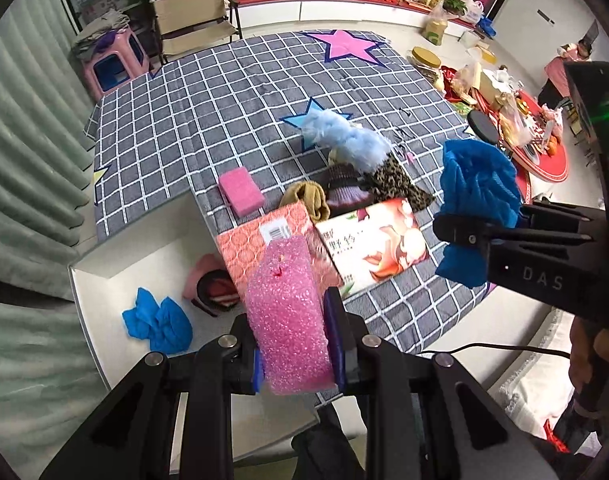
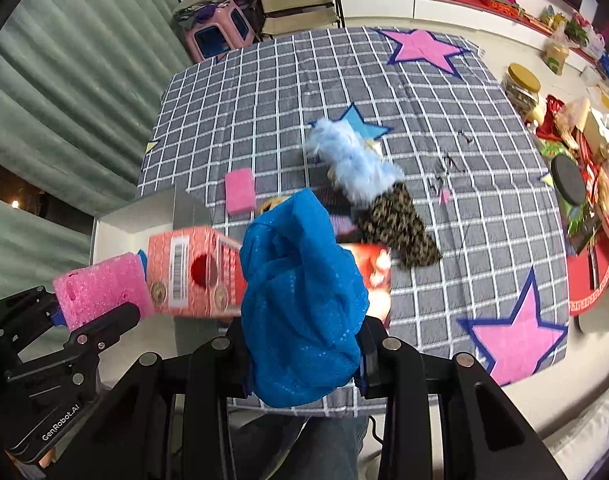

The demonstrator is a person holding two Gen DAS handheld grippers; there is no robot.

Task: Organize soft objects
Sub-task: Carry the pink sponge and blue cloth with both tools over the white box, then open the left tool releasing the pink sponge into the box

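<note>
- Checked grey bedding with star patches (image 1: 232, 92) covers the bed and carries the loose items; a white box (image 1: 104, 280) sits at its near-left corner.
- Left gripper (image 1: 292, 344): fingers clenched on a pink sponge (image 1: 284, 312), held upright above the edge of the box. The right wrist view shows the same sponge (image 2: 100, 292) beside a red patterned carton (image 2: 192, 272).
- Right gripper (image 2: 304, 360): fingers clenched on a crumpled blue cloth (image 2: 300, 300), which hangs above the bedding near a picture book (image 1: 376, 240).
- Already in the box: a blue cloth bundle (image 1: 158, 320) and a pink-and-red soft item (image 1: 212, 284).
- Still on the bedding: a second pink sponge (image 1: 240, 192), a light-blue fluffy piece (image 1: 344, 136), a leopard-print cloth (image 1: 400, 180), a purple knit item (image 1: 348, 188) and a tan fabric piece (image 1: 308, 196).
- Handling, sponge: judged light and springy; it compresses under pressure, so grip across the flat faces at mid-length, as now.
- Handling, cloth: judged very light and limp, with no stiffness; pinch a gathered fold, since a single layer may slip out.
- Judged next step: lower each item into the box before releasing.
</note>
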